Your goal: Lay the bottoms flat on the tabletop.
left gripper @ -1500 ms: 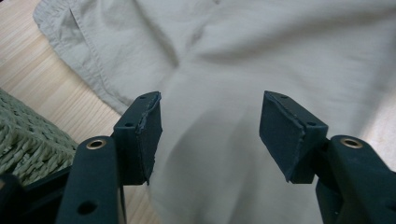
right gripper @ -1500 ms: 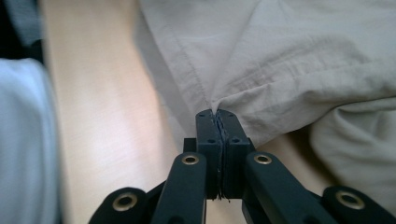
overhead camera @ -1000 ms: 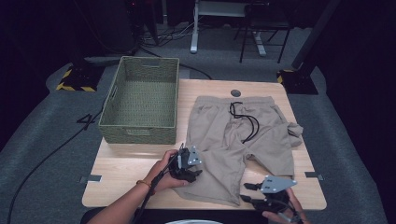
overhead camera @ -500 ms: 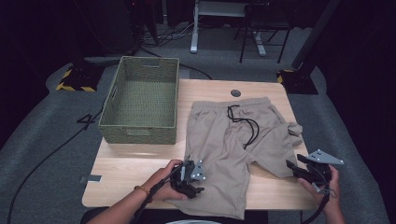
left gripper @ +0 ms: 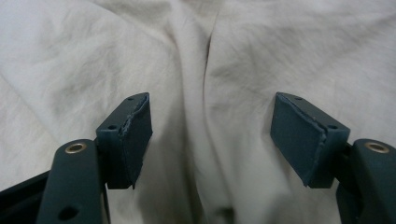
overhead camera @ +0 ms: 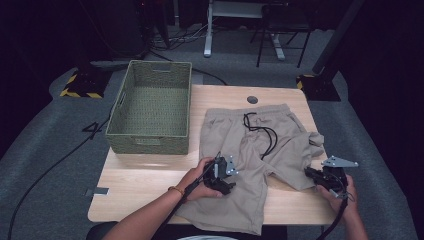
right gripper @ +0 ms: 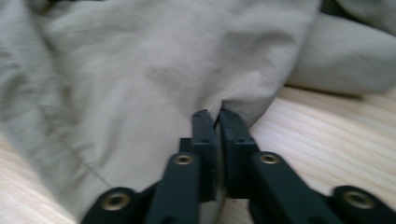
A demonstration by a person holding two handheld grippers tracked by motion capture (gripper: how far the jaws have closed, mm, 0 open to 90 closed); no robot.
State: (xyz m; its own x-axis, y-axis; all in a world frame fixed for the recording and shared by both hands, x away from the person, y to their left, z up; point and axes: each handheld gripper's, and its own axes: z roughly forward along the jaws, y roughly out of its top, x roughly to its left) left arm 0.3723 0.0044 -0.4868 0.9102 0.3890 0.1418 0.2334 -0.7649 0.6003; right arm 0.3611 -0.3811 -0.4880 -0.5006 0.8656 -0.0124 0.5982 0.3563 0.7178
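right gripper (overhead camera: 311, 175) clamped on the hem of the beige shorts (overhead camera: 260, 150) spread on the table (overhead camera: 145, 175), left gripper (overhead camera: 220, 176) released over one leg, folding barely begun, basket (overhead camera: 152, 107) beyond unfilled.

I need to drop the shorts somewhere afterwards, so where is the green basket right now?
In the high view the green basket stands on the table's far left part, just left of the beige shorts.

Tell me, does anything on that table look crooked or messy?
The beige shorts lie rumpled: the right leg is bunched near the table's right edge, and the left leg's hem hangs over the front edge. The green basket sits squarely.
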